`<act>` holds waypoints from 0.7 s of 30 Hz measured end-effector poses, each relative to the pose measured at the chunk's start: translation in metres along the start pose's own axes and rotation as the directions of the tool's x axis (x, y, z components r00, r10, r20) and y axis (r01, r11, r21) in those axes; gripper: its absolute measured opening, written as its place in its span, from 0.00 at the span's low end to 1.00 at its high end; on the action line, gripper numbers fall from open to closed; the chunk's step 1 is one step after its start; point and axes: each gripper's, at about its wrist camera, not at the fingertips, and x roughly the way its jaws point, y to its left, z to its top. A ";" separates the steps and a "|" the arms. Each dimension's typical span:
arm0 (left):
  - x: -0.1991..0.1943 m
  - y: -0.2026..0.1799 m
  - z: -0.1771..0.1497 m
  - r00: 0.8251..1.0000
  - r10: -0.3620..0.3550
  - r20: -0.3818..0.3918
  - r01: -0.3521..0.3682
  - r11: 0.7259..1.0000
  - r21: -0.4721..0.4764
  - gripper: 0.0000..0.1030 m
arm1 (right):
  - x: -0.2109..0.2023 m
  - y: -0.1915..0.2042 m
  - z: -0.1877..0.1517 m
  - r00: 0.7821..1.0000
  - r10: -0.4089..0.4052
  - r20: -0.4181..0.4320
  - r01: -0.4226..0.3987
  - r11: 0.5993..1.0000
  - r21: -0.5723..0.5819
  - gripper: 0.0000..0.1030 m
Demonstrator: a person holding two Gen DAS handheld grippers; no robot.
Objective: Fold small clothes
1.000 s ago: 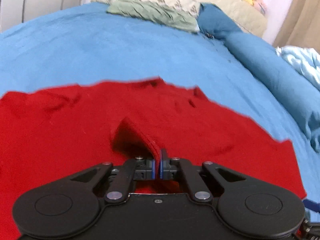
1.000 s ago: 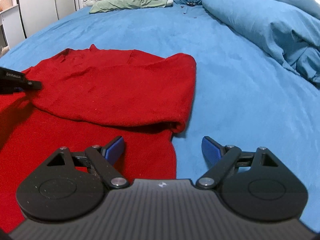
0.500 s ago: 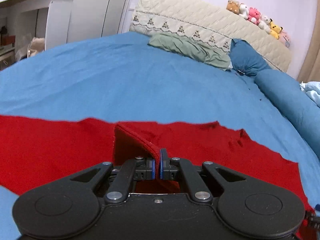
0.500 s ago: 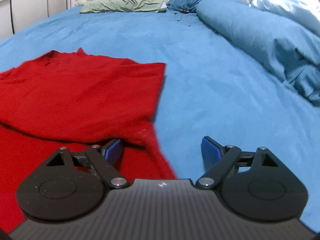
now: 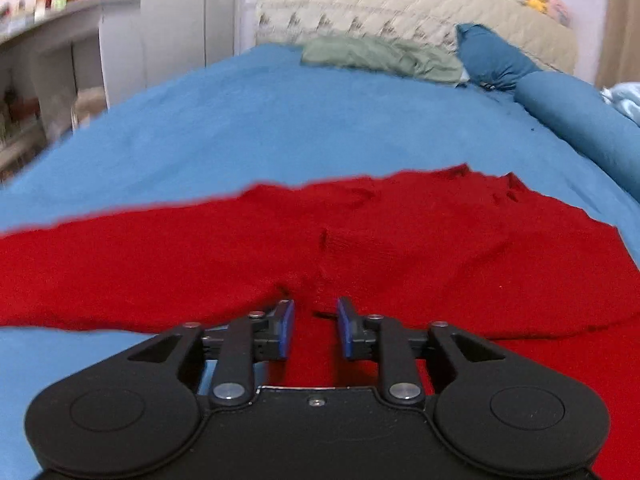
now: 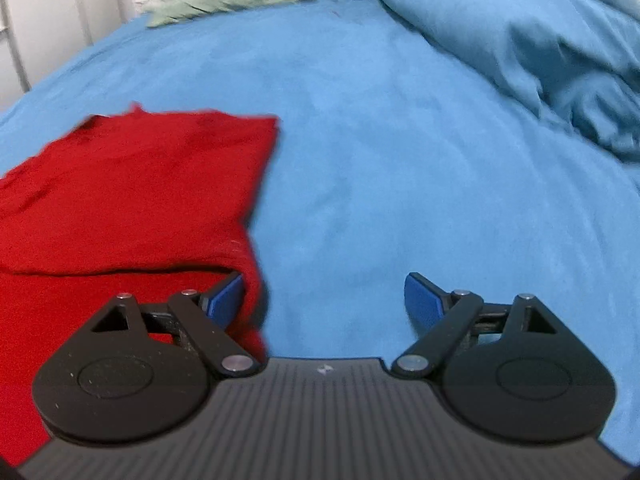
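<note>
My left gripper opening over the folded red sweater, nothing pinched, my right gripper spread wide and empty, blue bedspread beneath

- Red knit garment, folded over itself, lies flat on the bed ahead of and under my opening left jaws.
- Its folded edge sits by my right jaws' left finger.

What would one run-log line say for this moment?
garment: red top folded over on blue bed | left gripper: jaws opening, cloth released | right gripper: open, at fold's right edge
</note>
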 end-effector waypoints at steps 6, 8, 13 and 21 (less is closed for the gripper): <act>0.002 -0.023 0.026 0.995 -0.076 0.060 0.075 0.997 0.027 0.70 | -0.007 0.052 0.023 0.968 0.241 0.078 -0.241 0.970 0.002 0.99; 0.020 -0.033 0.033 0.996 -0.068 0.053 0.066 0.997 0.042 0.70 | 0.008 0.071 0.026 0.964 0.255 0.079 -0.255 0.967 -0.011 0.99; 0.062 -0.026 0.044 1.000 -0.017 -0.001 0.017 1.000 0.018 0.64 | 0.038 0.084 0.011 0.978 0.206 0.021 -0.206 0.978 -0.018 0.99; 0.066 -0.036 0.034 0.999 0.019 0.036 -0.023 0.995 0.100 0.08 | 0.035 0.078 0.006 0.975 0.217 0.049 -0.217 0.976 -0.023 0.99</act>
